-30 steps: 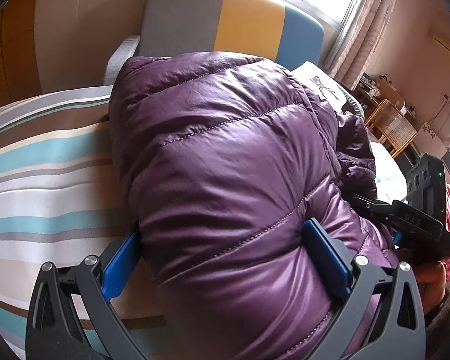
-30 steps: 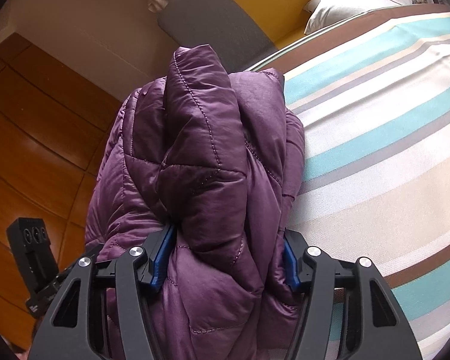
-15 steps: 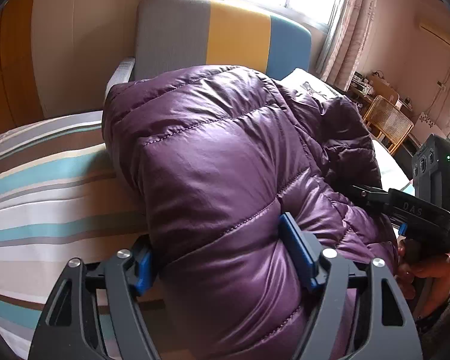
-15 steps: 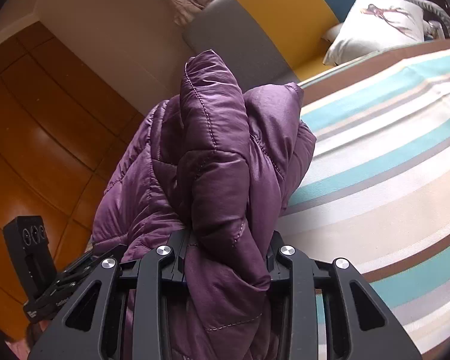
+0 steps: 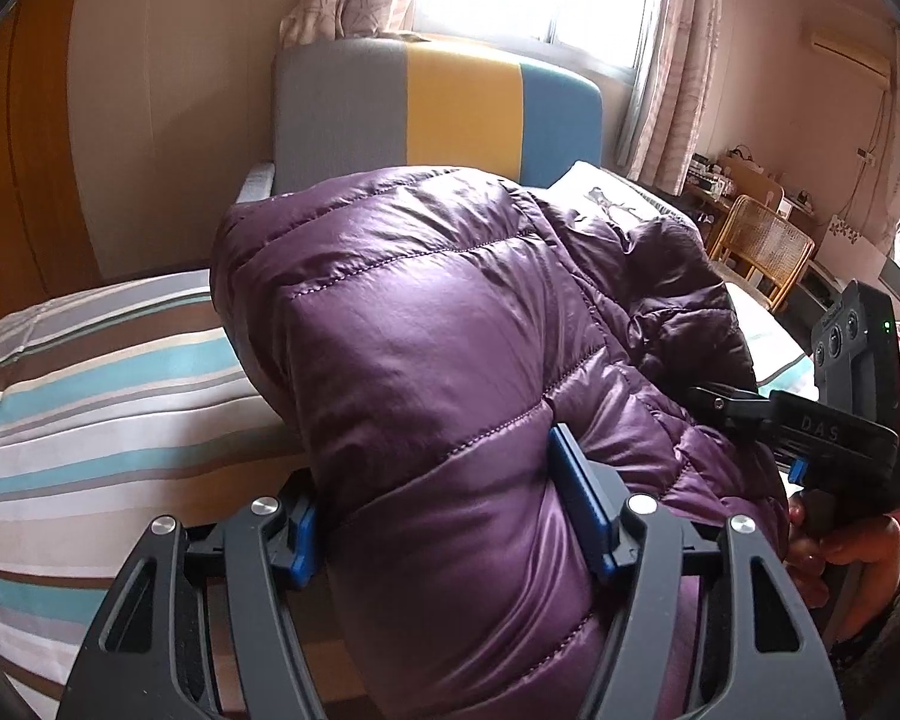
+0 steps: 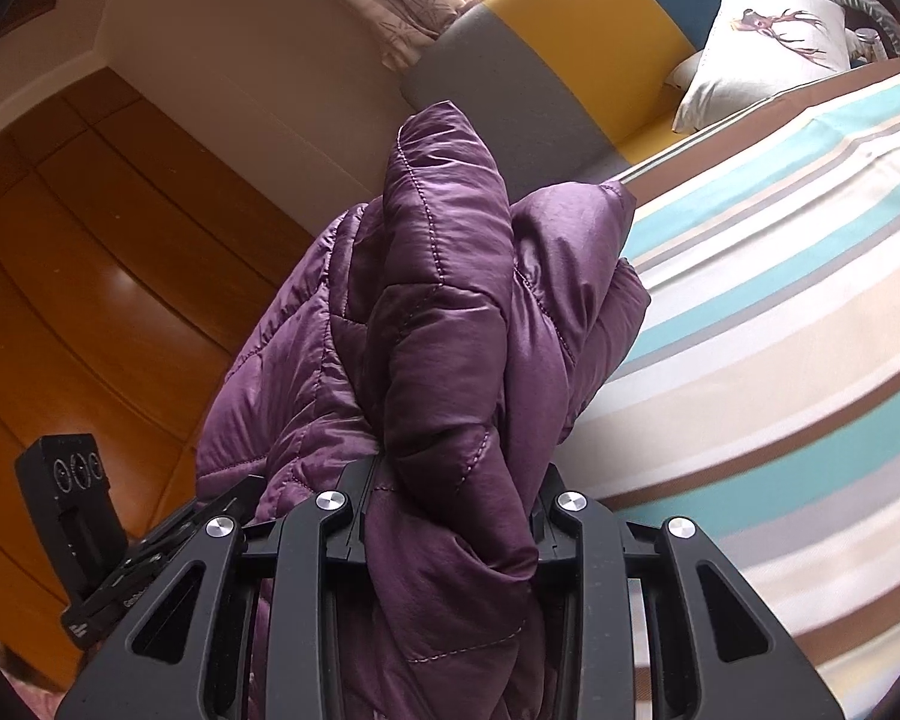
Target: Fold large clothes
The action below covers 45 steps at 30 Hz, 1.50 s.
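A purple quilted puffer jacket (image 5: 426,312) is bunched into a thick bundle over the striped bed cover (image 5: 90,396). My left gripper (image 5: 441,510) has a fat fold of it between its blue pads; the jaws are closing and the pads dent the padding. In the right wrist view my right gripper (image 6: 453,480) is shut on a narrower gathered fold of the jacket (image 6: 438,276), which stands up above the bed cover (image 6: 780,330). The right gripper's body (image 5: 810,426) and a hand (image 5: 840,546) show at the left view's right edge.
A grey, yellow and blue headboard (image 5: 450,108) stands behind the jacket, with a white deer-print pillow (image 6: 768,42) beside it. A wicker chair (image 5: 762,240) and cluttered desk sit at the far right. Wooden wardrobe doors (image 6: 90,300) line the left.
Both grippers' jaws came together on the jacket's folds, squeezing the padding. Both hands rose and drew back, and the jacket bundle came up off the bed cover with them.
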Available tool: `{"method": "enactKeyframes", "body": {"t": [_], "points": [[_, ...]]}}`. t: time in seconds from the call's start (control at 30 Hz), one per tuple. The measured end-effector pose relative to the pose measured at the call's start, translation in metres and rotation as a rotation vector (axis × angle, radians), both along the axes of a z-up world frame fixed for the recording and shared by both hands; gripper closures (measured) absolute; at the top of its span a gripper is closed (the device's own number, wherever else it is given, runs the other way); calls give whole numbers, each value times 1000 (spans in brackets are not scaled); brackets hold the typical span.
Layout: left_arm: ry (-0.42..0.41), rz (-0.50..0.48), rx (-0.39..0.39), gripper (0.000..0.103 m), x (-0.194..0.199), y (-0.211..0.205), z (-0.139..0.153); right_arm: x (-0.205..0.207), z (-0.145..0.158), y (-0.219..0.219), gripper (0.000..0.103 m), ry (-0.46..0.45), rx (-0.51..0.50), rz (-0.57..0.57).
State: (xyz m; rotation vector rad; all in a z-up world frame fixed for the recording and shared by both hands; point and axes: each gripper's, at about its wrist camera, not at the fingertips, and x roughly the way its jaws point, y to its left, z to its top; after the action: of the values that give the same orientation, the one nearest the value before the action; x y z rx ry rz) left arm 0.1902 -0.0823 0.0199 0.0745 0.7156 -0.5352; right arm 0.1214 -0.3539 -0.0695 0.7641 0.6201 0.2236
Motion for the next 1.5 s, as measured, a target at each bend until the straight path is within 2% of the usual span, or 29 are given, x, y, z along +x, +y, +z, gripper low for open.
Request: {"method": "enactKeyframes", "body": {"t": [0.2, 0.53, 0.73, 0.93, 1.17, 1.27, 1.33, 1.4, 1.5], "points": [[-26, 25, -19, 39, -17, 39, 14, -2, 20, 30, 72, -41, -4, 30], [-99, 132, -9, 39, -36, 125, 44, 15, 37, 108, 72, -105, 37, 121], [-106, 210, -8, 38, -32, 172, 45, 58, 34, 148, 72, -97, 41, 177], [-82, 292, -4, 38, -12, 220, 31, 116, 15, 175, 72, -48, 60, 220], [-28, 347, 20, 37, 21, 242, 2, 171, -16, 193, 72, 17, 65, 230], [14, 374, 58, 31, 41, 247, -20, 189, -32, 190, 65, 54, 46, 188], [48, 394, 26, 22, 53, 252, -34, 199, -40, 190, 60, 73, 20, 158], [67, 405, 13, 20, 61, 254, -41, 206, -47, 192, 59, 80, 5, 143], [49, 406, 66, 19, 69, 246, -49, 213, -57, 195, 58, 81, -21, 132]]}}
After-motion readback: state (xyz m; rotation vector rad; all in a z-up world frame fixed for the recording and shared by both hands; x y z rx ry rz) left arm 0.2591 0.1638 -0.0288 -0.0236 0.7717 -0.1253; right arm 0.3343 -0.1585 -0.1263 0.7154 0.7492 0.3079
